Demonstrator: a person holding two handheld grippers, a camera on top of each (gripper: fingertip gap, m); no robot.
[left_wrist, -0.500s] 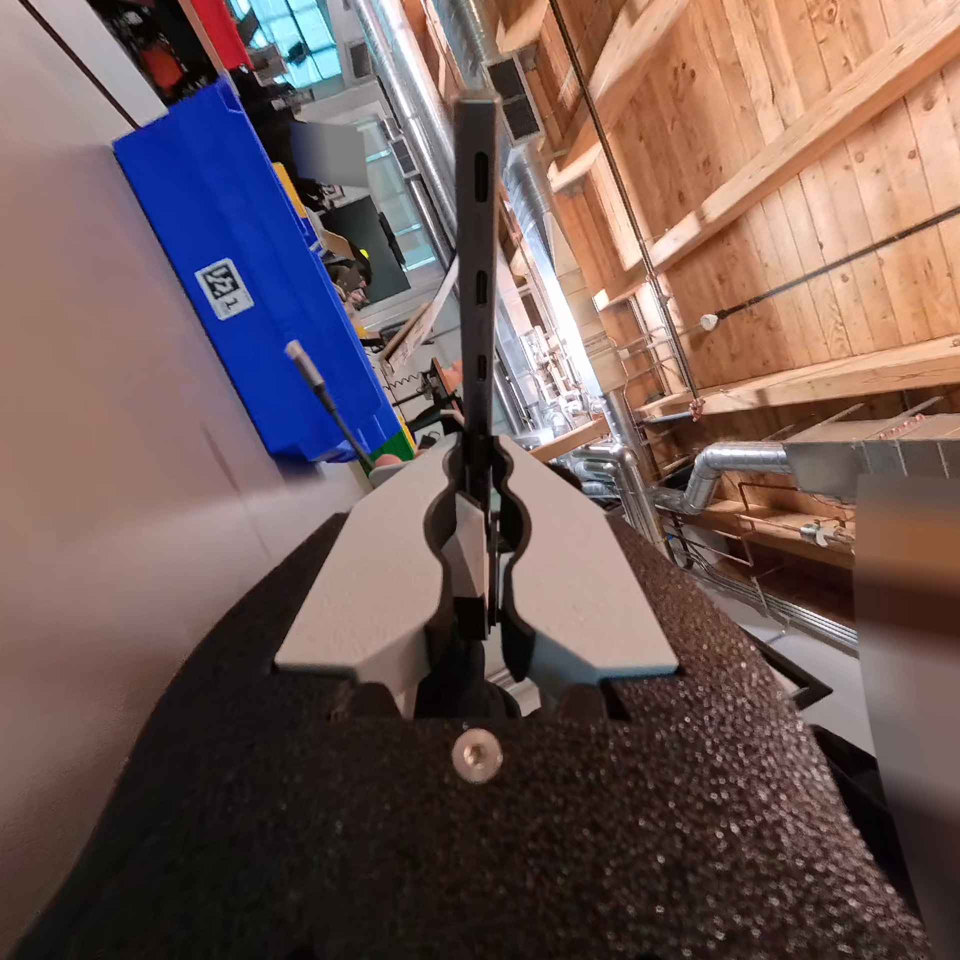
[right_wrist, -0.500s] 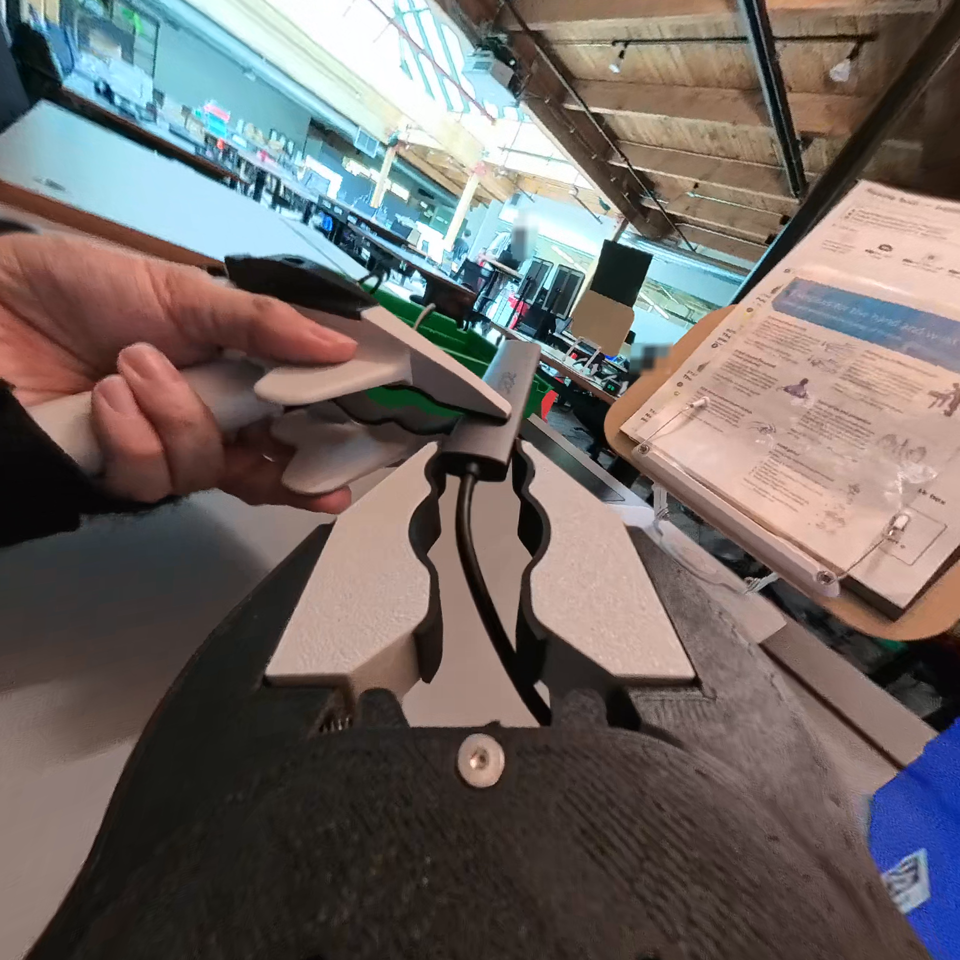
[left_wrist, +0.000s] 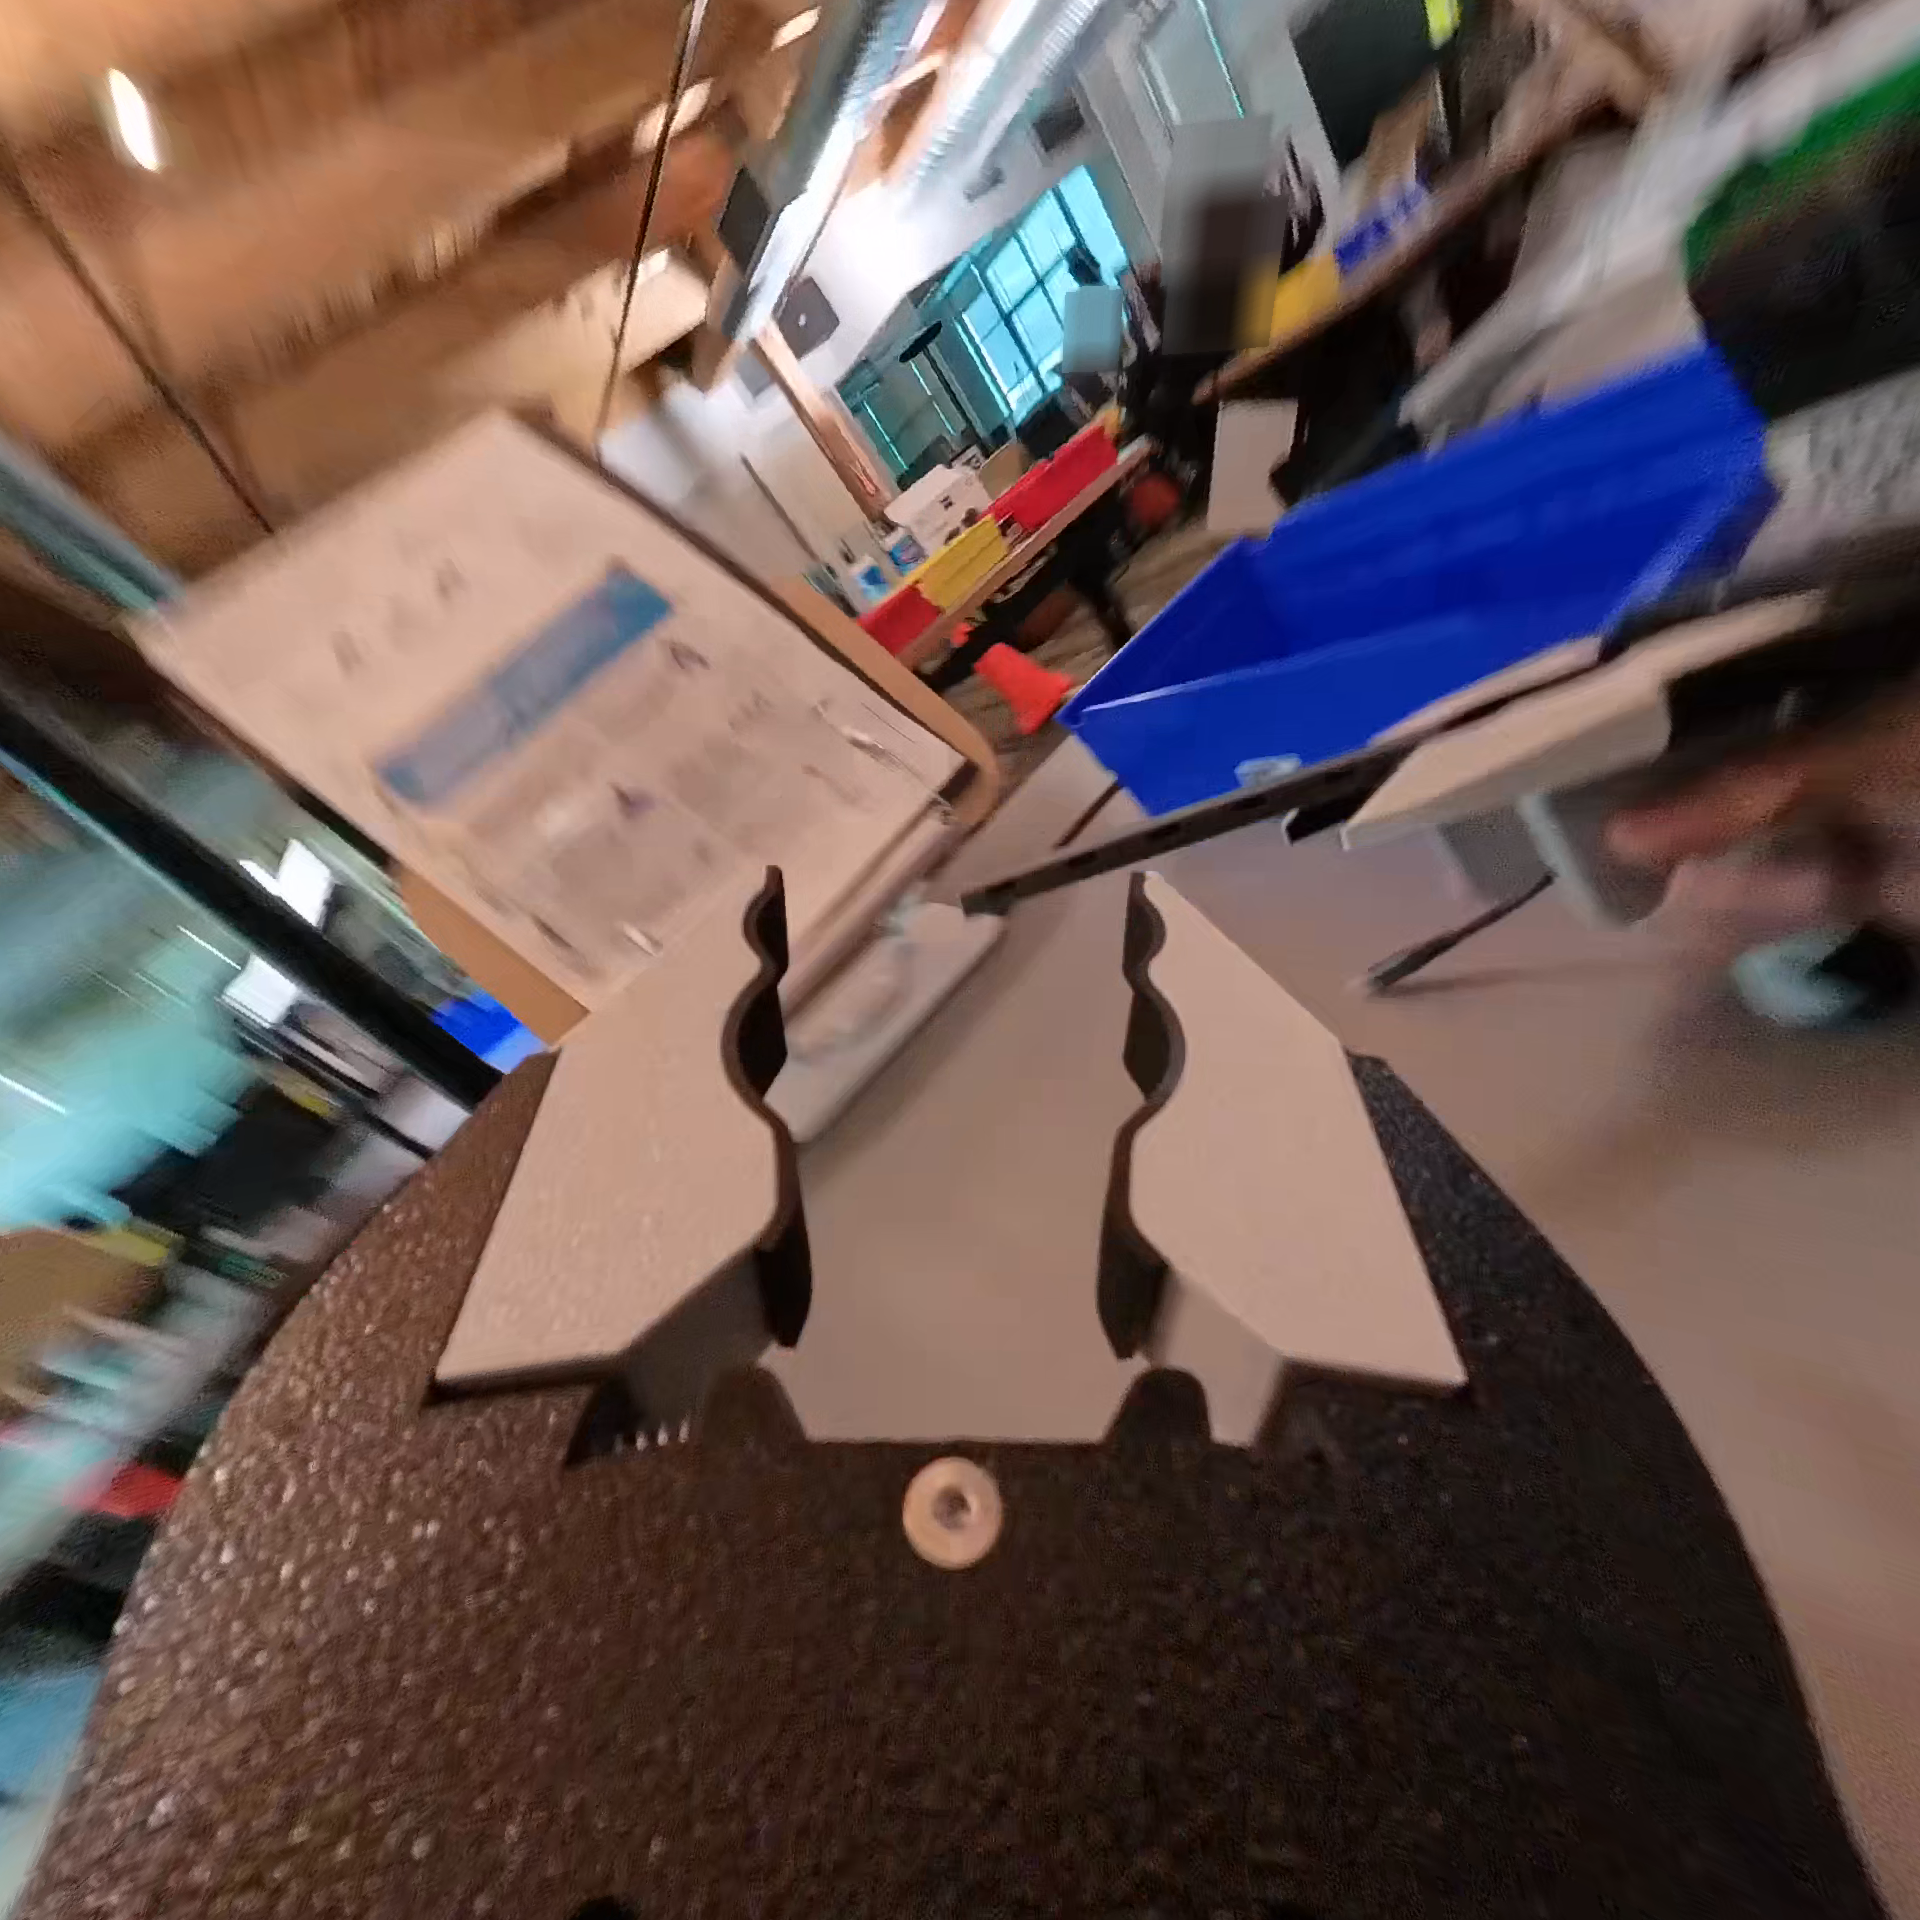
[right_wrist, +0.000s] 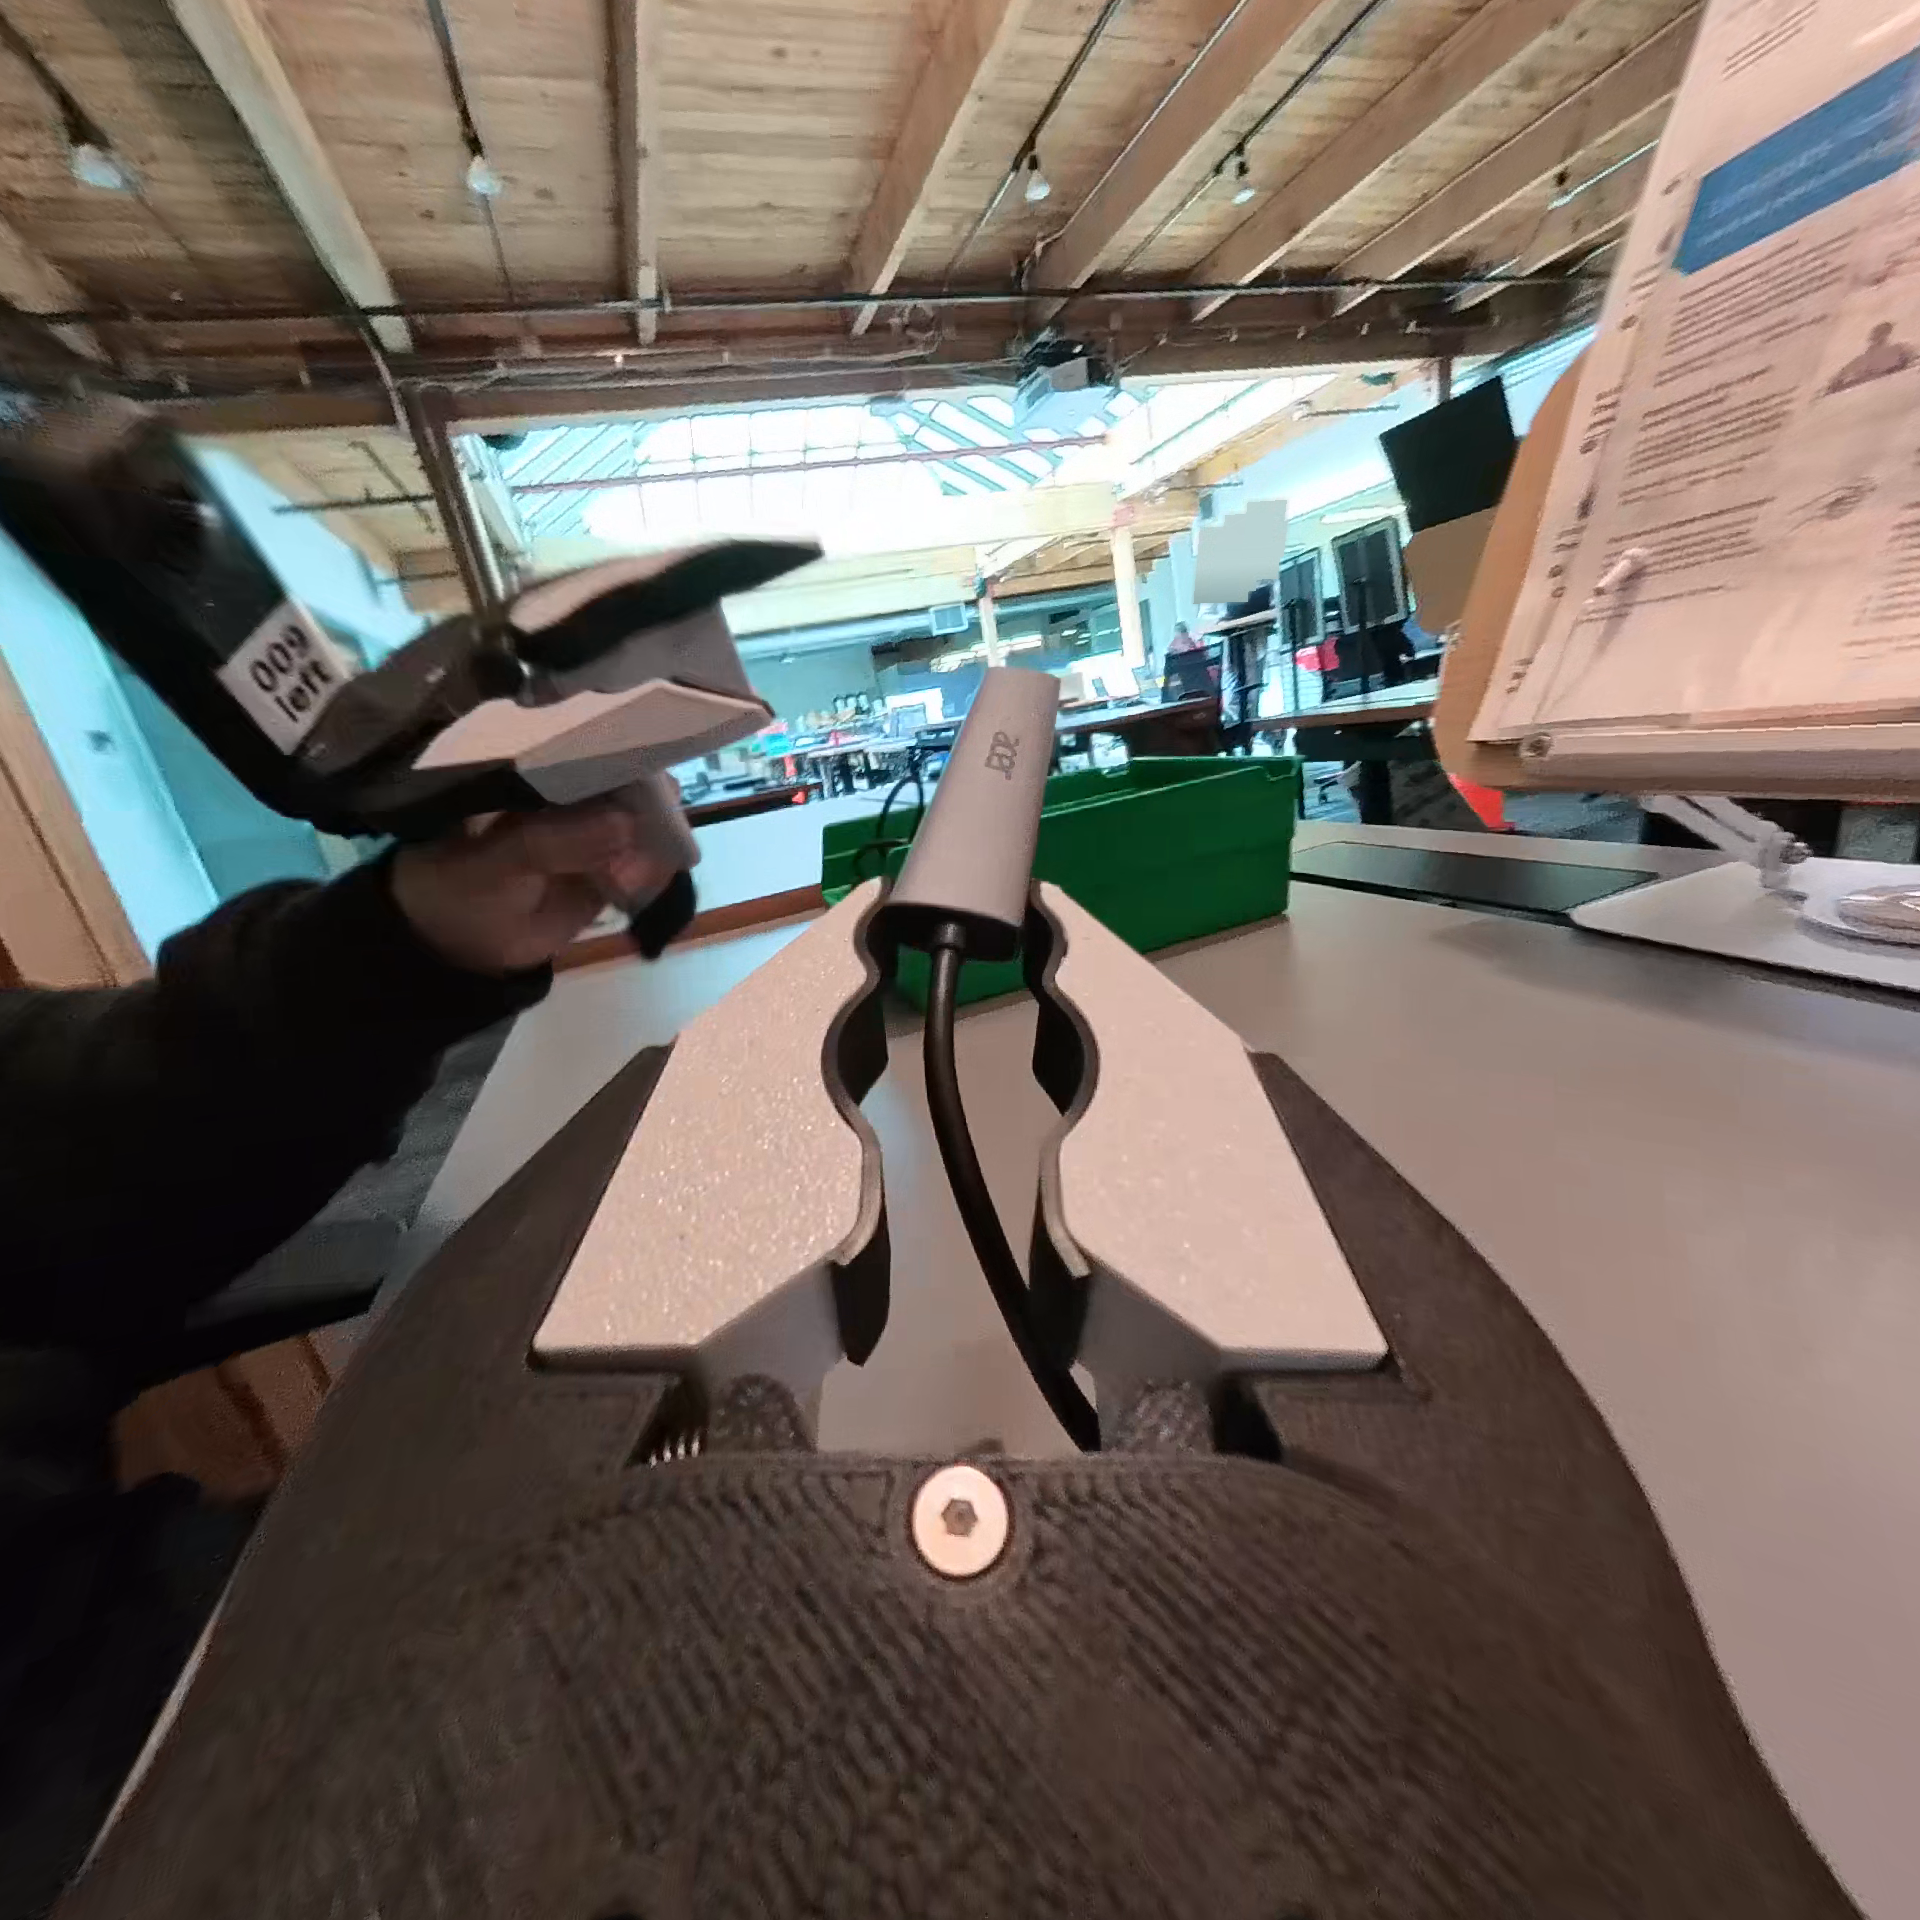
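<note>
Overhead runs a ceiling (right_wrist: 727, 156) of pale wooden planks and beams, hung with small bulbs, and at twelve o'clock a skylight (right_wrist: 883, 457) pours daylight into a long open workshop lined with distant tables. The grey surface (right_wrist: 1507, 1091) carries a green bin (right_wrist: 1143, 842) at twelve o'clock and a blue bin (left_wrist: 1403, 623) elsewhere on it, while at two o'clock a printed sheet on a brown board (right_wrist: 1714, 416) leans on a white stand. Far off, tall windows (left_wrist: 997, 301) glow teal.
</note>
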